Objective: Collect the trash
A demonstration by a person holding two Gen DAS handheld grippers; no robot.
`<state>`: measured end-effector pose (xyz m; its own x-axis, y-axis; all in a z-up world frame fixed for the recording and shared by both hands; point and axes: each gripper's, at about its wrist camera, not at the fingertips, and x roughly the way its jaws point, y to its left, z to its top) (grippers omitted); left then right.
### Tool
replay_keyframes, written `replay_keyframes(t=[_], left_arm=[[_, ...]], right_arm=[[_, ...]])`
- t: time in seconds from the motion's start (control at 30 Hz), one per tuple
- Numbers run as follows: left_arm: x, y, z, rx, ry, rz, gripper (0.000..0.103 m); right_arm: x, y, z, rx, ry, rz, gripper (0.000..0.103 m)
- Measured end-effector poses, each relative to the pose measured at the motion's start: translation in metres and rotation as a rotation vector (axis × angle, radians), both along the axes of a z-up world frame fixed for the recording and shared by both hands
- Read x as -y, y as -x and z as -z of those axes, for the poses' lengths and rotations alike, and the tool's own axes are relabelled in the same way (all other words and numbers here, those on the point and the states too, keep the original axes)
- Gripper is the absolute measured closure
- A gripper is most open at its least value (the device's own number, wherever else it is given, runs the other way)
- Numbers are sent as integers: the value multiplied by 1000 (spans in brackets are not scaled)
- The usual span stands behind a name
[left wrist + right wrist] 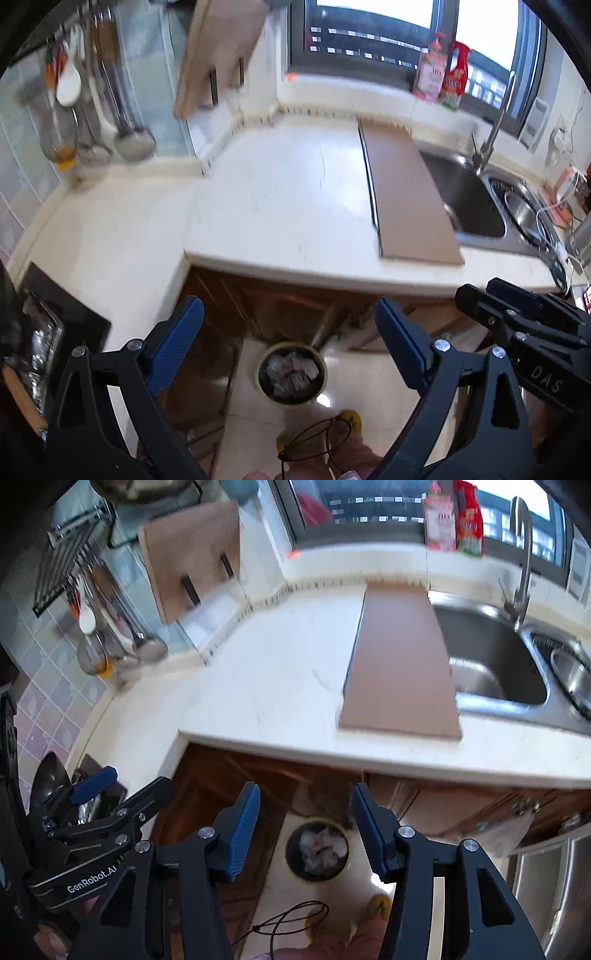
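Kitchen floor holds a trash bin (291, 373) below both parted, empty grippers

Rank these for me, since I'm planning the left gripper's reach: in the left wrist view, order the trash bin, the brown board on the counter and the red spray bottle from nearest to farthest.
1. Trash bin: on the floor, just beyond the open left gripper.
2. Brown board: flat on the counter beside the sink, right of centre.
3. Red spray bottle: on the window sill, far right.
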<state>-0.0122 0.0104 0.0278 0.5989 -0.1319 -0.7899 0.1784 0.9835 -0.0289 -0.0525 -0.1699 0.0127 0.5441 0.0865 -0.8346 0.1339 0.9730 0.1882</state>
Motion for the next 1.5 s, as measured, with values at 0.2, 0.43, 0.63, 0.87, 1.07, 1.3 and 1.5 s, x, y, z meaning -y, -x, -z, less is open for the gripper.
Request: replay_keyframes(t=[0.2,0.43,0.63,0.87,1.07,1.3,1.5], left_arm=[[7,-5,-47,68,10,-2,10],[11,-11,-76,91,35,-24,10],[13,-12,-83,93,36,-41,10],[12,-7,-82,86,33,-55,10],[8,-3,-82,78,38,-61,10],[8,1,-81,71,31,-60,10],[7,1,-80,73,30,-56,10]], right_arm=[[-2,-1,-68,110,35,5,45],[7,-11,-115,177,39,-2,44],[9,-17,-124,201,55,-13,44],[13,-16,-123,198,59,-29,44],[13,-12,-119,196,57,-37,44],[13,-10,-118,195,57,-36,44],[14,-8,-117,195,57,-36,44]])
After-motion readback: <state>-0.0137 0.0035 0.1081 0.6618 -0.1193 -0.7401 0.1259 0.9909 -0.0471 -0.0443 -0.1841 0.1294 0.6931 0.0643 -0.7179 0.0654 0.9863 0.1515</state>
